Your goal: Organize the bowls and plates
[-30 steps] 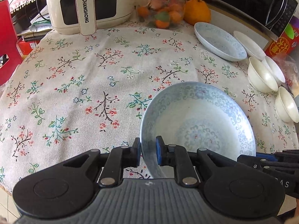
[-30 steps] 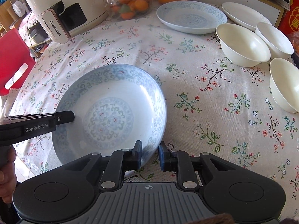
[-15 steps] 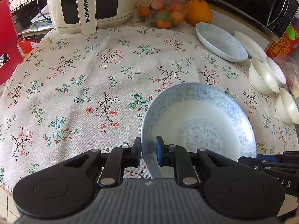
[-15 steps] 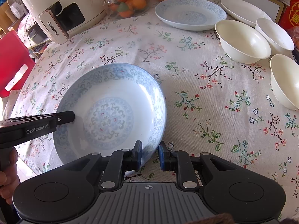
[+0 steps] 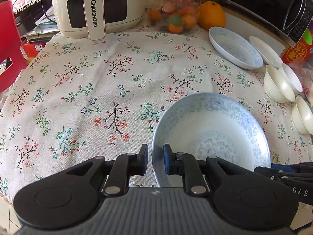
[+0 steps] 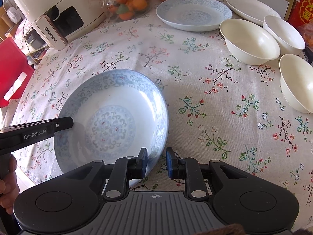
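A blue-patterned plate [image 5: 213, 137] [image 6: 111, 123] is held tilted just above the floral tablecloth near the front edge. My left gripper [image 5: 155, 159] is shut on its left rim. My right gripper [image 6: 156, 162] is shut on its right rim; its body shows at the right of the left wrist view [image 5: 283, 176]. A second blue-patterned plate [image 6: 193, 12] [image 5: 234, 48] and a plain white plate [image 6: 252, 8] lie at the back right. Three cream bowls [image 6: 248, 41] [image 6: 283, 31] [image 6: 297, 82] stand upright at the right.
A cream air fryer [image 5: 95, 7] stands at the back left, a glass jar of oranges [image 5: 174, 11] and a loose orange [image 5: 211, 15] behind the plates. A microwave [image 5: 264, 5] is at the back right, a red chair [image 5: 7, 45] at the left.
Both grippers have carried the plate slightly forward across the table; the far plates and bowls look a little nearer. The grips on the rim are unchanged.
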